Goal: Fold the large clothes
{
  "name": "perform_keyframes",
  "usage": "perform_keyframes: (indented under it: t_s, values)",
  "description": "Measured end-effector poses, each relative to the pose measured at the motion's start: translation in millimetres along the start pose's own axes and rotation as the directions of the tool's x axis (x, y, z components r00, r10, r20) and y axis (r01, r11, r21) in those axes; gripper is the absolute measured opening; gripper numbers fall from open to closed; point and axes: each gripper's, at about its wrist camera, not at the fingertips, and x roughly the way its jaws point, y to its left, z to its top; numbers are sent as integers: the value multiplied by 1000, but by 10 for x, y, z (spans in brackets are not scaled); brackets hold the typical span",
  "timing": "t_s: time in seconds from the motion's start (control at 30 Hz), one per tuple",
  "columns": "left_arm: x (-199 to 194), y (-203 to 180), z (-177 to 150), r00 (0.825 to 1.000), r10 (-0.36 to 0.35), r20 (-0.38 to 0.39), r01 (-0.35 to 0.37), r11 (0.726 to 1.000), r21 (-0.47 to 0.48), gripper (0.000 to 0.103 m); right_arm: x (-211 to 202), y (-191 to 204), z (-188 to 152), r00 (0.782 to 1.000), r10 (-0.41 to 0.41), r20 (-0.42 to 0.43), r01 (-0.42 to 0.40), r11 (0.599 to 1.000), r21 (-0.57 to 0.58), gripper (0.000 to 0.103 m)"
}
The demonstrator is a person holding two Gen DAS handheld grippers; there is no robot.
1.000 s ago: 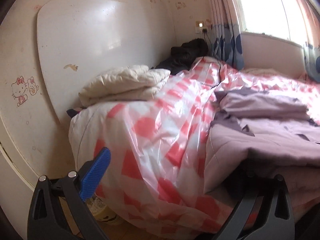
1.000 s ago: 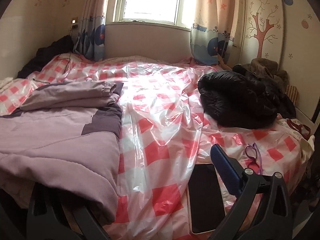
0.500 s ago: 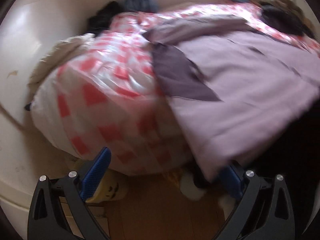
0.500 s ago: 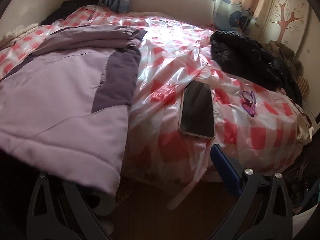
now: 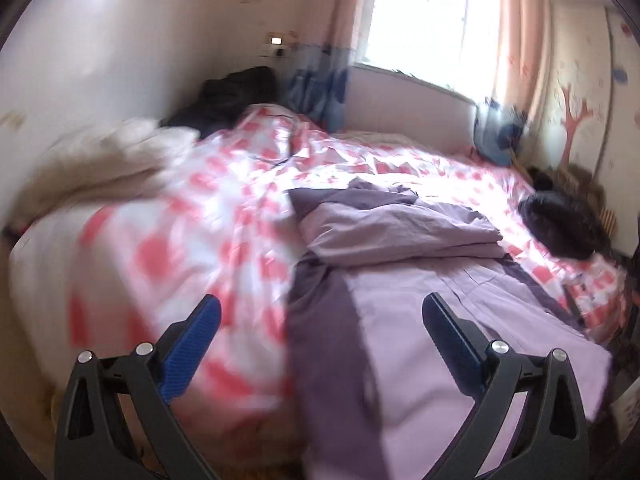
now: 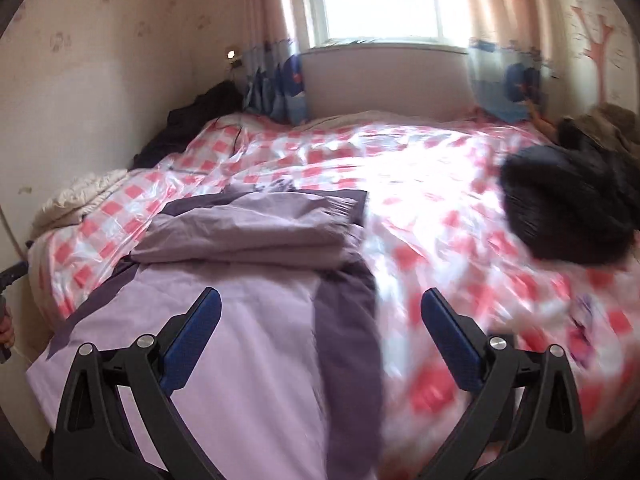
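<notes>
The lilac jacket (image 5: 440, 320) lies spread on the red-checked bed cover (image 5: 192, 240), filling the lower centre and right of the left wrist view and the lower left of the right wrist view, its upper part folded into a stack. The left gripper (image 5: 320, 312) and right gripper (image 6: 320, 308) both hang above it, fingers spread wide, holding nothing. A black coat (image 6: 568, 208) sits at the right.

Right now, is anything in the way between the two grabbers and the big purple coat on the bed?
Nothing visible is. The left gripper and right gripper are both open, with the purple coat directly ahead of them. The black jacket lies off to the right on the checked bed cover, clear of the coat.
</notes>
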Motion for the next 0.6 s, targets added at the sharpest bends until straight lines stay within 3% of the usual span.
perform_keyframes:
  t_s: [0.13, 0.3, 0.37, 0.4, 0.43, 0.47, 0.5, 0.53, 0.6]
  values:
    - [966, -448, 452, 999, 16, -30, -15, 1000, 26, 97, 1088, 239, 571, 993, 93, -68, -92, 996, 19, 97]
    - [1951, -451, 696, 995, 68, -79, -71, 997, -27, 97, 2302, 142, 993, 990, 67, -125, -54, 992, 111, 97]
    - [2376, -333, 664, 987, 79, -137, -88, 994, -64, 97, 2753, -46, 928, 979, 16, -202, 15, 988, 151, 97]
    - [2545, -259, 615, 979, 91, -182, -107, 991, -76, 97, 3048, -202, 784, 955, -17, -295, 74, 981, 182, 97]
    - [2783, -170, 521, 959, 109, -261, -134, 988, -82, 97, 3289, -380, 605, 927, -6, -374, 101, 967, 235, 97]
    - [2963, -80, 416, 940, 86, -329, -124, 988, -95, 97, 3450, -585, 390, 917, 104, -385, 40, 937, 348, 97]
    - [3118, 30, 291, 926, 0, -377, -66, 985, -161, 98, 3426, -693, 312, 930, 135, -343, 12, 918, 396, 96]
    - [3158, 136, 226, 924, -56, -379, -36, 972, -231, 98, 3380, -712, 316, 936, 142, -322, 3, 912, 410, 96]
    - [3088, 183, 246, 924, -61, -378, -36, 969, -245, 97, 3267, -615, 392, 934, 98, -343, 27, 940, 341, 96]
